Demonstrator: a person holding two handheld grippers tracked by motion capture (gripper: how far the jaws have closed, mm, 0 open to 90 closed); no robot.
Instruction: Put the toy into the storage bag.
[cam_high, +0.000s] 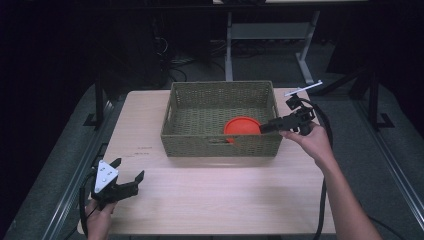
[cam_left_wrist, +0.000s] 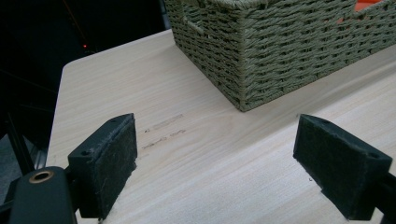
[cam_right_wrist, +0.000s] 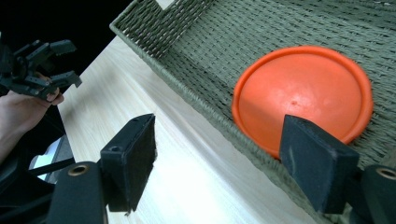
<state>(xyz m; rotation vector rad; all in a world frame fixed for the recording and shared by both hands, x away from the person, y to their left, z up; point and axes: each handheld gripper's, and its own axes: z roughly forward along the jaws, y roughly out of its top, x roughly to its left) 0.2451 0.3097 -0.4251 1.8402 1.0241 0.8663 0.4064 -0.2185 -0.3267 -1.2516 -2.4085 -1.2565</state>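
The orange plate already lies flat inside the woven basket near its right front corner, the right gripper beside it with fingers spread and empty, so only withdrawal seems left, while the left gripper idles spread over the counter

A round orange disc with a raised rim lies flat inside the green woven basket, at its five o'clock corner, close against the near wall.
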